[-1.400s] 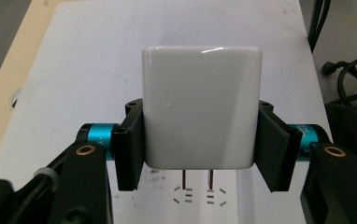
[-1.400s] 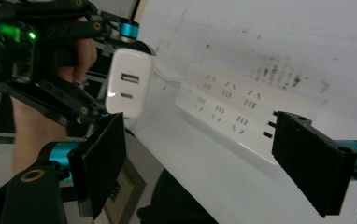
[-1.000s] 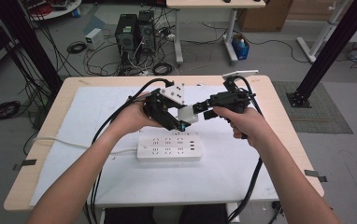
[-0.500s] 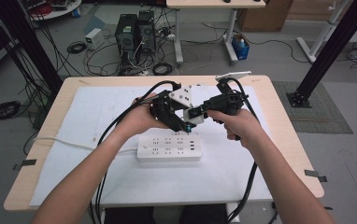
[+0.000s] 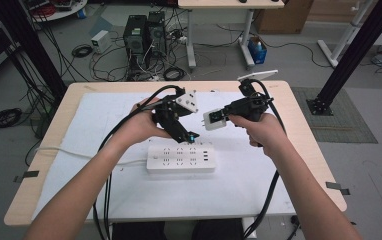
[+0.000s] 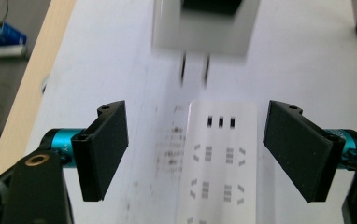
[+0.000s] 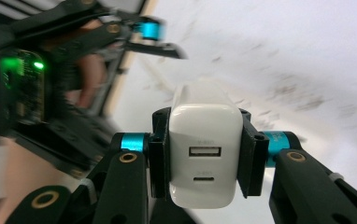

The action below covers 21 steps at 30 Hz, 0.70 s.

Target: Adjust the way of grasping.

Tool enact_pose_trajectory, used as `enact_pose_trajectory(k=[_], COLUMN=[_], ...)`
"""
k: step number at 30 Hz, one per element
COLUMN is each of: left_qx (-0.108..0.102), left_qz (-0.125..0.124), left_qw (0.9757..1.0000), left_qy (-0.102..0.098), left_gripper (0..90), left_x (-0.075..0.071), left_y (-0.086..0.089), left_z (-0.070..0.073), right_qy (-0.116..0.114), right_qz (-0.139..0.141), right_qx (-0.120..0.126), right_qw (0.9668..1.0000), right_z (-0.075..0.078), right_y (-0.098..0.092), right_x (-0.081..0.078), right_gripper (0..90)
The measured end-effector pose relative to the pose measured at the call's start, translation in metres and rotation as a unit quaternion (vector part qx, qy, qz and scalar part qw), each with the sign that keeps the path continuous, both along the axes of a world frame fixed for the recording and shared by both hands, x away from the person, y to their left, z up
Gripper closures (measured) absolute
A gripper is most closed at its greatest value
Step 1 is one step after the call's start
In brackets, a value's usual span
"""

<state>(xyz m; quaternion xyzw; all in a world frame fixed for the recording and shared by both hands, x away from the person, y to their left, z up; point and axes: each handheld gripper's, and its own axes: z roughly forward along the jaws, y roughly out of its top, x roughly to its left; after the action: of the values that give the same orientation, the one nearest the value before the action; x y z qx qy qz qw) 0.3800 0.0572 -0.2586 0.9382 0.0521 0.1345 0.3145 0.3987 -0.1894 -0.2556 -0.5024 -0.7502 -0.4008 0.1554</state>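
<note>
A white USB charger [image 7: 205,154] with two prongs [image 6: 195,72] is clamped by its sides in my right gripper [image 7: 205,156], which is shut on it. In the high view the charger [image 5: 213,120] hangs above the table's middle, prongs towards my left gripper [image 5: 189,136]. The left gripper [image 6: 195,149] has just been opening and stands open with nothing between its jaws. It hovers over a white power strip [image 5: 180,157] that lies flat on the mat. The strip's sockets [image 6: 221,158] lie below the jaws, and the blurred charger [image 6: 204,28] hangs just beyond them.
A white mat [image 5: 104,165] covers most of the wooden table [image 5: 54,155]. Black cables [image 5: 104,200] trail from both grippers towards the near edge. Computer towers [image 5: 144,32] and loose cables stand on the floor behind the table, and a black frame post [image 5: 354,55] rises at the right.
The charger has passed from the left gripper to the right one. The left jaws have opened, the right jaws have shut on the charger, and the grippers have drawn slightly apart.
</note>
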Motion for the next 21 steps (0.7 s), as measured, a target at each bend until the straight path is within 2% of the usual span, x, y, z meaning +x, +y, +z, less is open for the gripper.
enact_pose_trajectory(k=[1,2,3,4,6,7,9,10,11,12,14,16,18,19,21], left_qx=[0.003,0.008,0.008,0.018,0.033,0.037,0.048,0.055,0.064,0.081,0.098,0.125,0.145,0.147,0.151], left_qz=[0.008,0.018,0.018,0.043,0.067,0.079,0.107,0.122,0.137,0.147,0.177,0.202,0.228,0.239,0.257], left_qw=[0.9999,0.9997,0.9997,0.9987,0.9967,0.9955,0.9912,0.9886,0.9856,0.9823,0.9742,0.9658,0.9563,0.9527,0.9470], left_qy=[0.006,0.012,0.012,0.021,0.033,0.037,0.061,0.069,0.076,0.083,0.100,0.103,0.111,0.116,0.119], left_gripper=[22.4,22.3,22.2,21.2,18.8,18.8,18.8,18.8,18.8,18.8,18.8,18.8,18.8,18.8,18.8], left_x=[0.000,0.001,0.001,0.001,0.002,0.001,0.003,0.004,0.005,0.007,0.010,0.012,0.014,0.015,0.016], left_y=[0.006,0.012,0.012,0.023,0.035,0.041,0.053,0.059,0.065,0.071,0.083,0.094,0.104,0.109,0.118], left_z=[0.001,0.003,0.003,0.004,0.005,0.005,0.005,0.005,0.005,0.006,0.004,0.004,0.003,0.002,0.002], right_qy=[-0.004,-0.019,-0.027,-0.036,-0.053,-0.056,-0.068,-0.069,-0.076,-0.083,-0.094,-0.098,-0.101,-0.103,-0.105], right_qz=[-0.001,-0.002,-0.003,-0.003,-0.006,-0.005,-0.005,-0.003,-0.006,-0.006,-0.008,-0.006,-0.003,-0.002,-0.003], right_qx=[-0.011,-0.027,-0.048,-0.072,-0.113,-0.125,-0.151,-0.169,-0.190,-0.216,-0.253,-0.270,-0.284,-0.292,-0.311], right_qw=[0.9999,0.9995,0.9984,0.9968,0.9921,0.9905,0.9861,0.9831,0.9787,0.9728,0.9630,0.9579,0.9536,0.9508,0.9447], right_z=[0.004,0.007,0.011,0.014,0.020,0.022,0.026,0.027,0.029,0.031,0.033,0.036,0.037,0.038,0.038], right_y=[-0.002,-0.004,-0.005,-0.006,-0.006,-0.007,-0.008,-0.008,-0.008,-0.008,-0.009,-0.011,-0.013,-0.014,-0.016], right_x=[0.000,-0.001,-0.001,-0.002,-0.003,-0.003,-0.003,-0.004,-0.004,-0.004,-0.005,-0.005,-0.006,-0.006,-0.006], right_gripper=[62.3,62.3,62.2,62.2,62.2,62.2,62.2,62.2,62.2,62.2,62.2,62.2,62.2,62.2,62.1])
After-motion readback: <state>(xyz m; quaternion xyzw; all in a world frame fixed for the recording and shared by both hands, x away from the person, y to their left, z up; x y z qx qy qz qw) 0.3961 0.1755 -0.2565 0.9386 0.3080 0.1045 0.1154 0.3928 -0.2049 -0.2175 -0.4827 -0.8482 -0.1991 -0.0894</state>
